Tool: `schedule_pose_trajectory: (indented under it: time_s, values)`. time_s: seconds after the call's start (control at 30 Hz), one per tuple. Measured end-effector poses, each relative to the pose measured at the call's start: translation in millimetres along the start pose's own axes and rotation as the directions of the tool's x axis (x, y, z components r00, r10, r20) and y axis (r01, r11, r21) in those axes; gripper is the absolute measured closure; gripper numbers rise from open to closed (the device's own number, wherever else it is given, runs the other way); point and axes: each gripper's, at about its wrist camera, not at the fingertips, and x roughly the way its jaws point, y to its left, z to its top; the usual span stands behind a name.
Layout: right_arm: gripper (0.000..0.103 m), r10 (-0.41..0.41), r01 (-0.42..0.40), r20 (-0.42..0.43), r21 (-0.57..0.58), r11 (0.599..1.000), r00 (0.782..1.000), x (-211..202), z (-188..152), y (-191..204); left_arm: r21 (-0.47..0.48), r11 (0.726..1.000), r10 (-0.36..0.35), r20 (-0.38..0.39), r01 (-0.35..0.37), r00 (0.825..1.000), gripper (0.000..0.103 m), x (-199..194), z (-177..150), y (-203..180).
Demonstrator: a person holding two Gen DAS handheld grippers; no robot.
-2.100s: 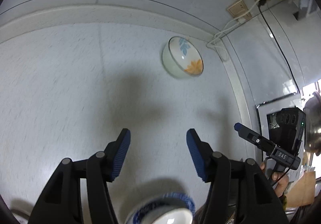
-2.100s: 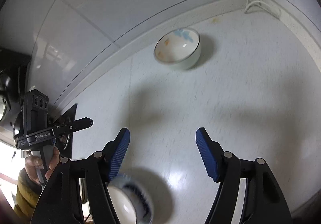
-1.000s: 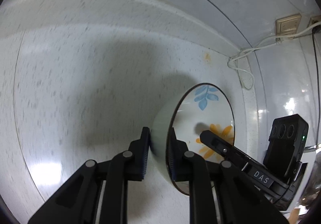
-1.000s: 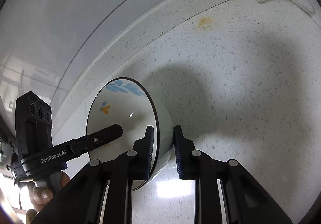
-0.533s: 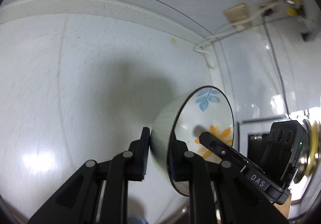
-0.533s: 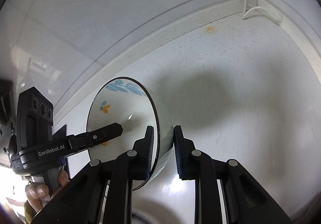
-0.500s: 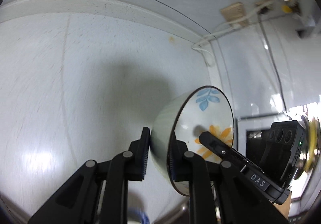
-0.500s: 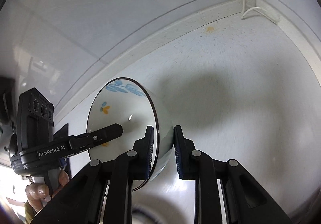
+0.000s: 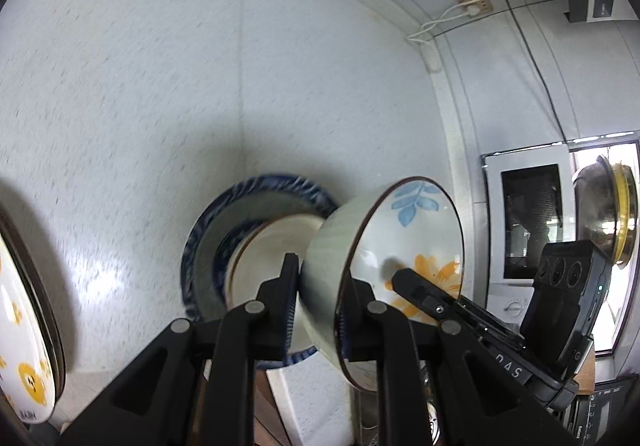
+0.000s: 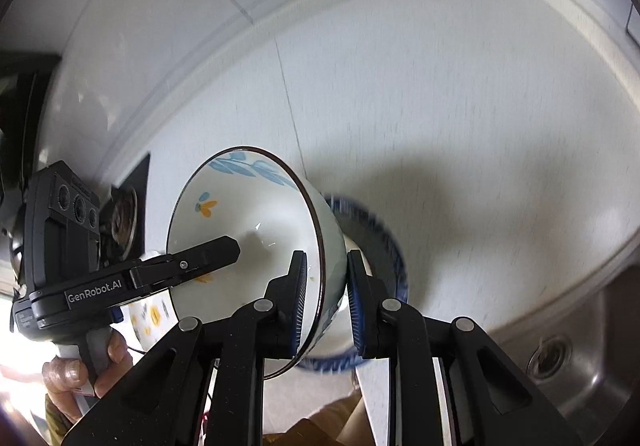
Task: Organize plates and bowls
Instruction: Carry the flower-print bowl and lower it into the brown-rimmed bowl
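Above the blue-rimmed plate (image 9: 200, 246) hangs the floral bowl (image 9: 404, 246), carried here from the far countertop (image 9: 120, 66); left gripper (image 9: 318, 300) and right gripper (image 10: 326, 298) clench opposite rims, so stacking looks imminent.

The surface (image 9: 140, 66) is a pale speckled stone top, with a thin seam running across it and a raised lip along the back where it meets the wall. A blue-rimmed plate (image 9: 208, 230) lies flat on it, near its front edge, and a white bowl (image 9: 272, 246) sits in that plate. At the far left a white dish with yellow prints (image 9: 20, 334) shows at the edge of the view. A steel sink (image 10: 568, 358) adjoins the surface at one end.
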Motion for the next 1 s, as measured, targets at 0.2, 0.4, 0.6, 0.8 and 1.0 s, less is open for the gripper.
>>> schedule_pose_trajectory:
  time_s: [0.2,0.4,0.6,0.8,1.0]
  values:
    - [0.085,0.021,-0.021,-0.067,-0.009,1.000,0.998,26,-6,-12,-0.024,0.999,0.032,-0.004,-0.032,0.999,0.087,16,-16,19]
    - [0.085,0.021,-0.025,-0.101,-0.039,0.999,0.995,41,-4,-14,-0.007,0.998,0.060,0.014,-0.060,0.998,0.087,38,-18,24]
    - [0.086,0.016,-0.025,-0.101,-0.085,0.996,0.995,37,-3,-12,0.028,0.997,0.076,0.030,-0.077,0.997,0.088,51,-17,14]
    - [0.084,0.035,-0.049,-0.125,-0.111,0.993,0.991,39,-4,-14,0.053,0.994,0.097,0.037,-0.099,0.995,0.088,53,-18,9]
    - [0.084,0.046,-0.068,-0.149,-0.144,0.987,0.988,45,-2,-7,0.070,0.990,0.119,0.040,-0.121,0.992,0.085,54,-20,6]
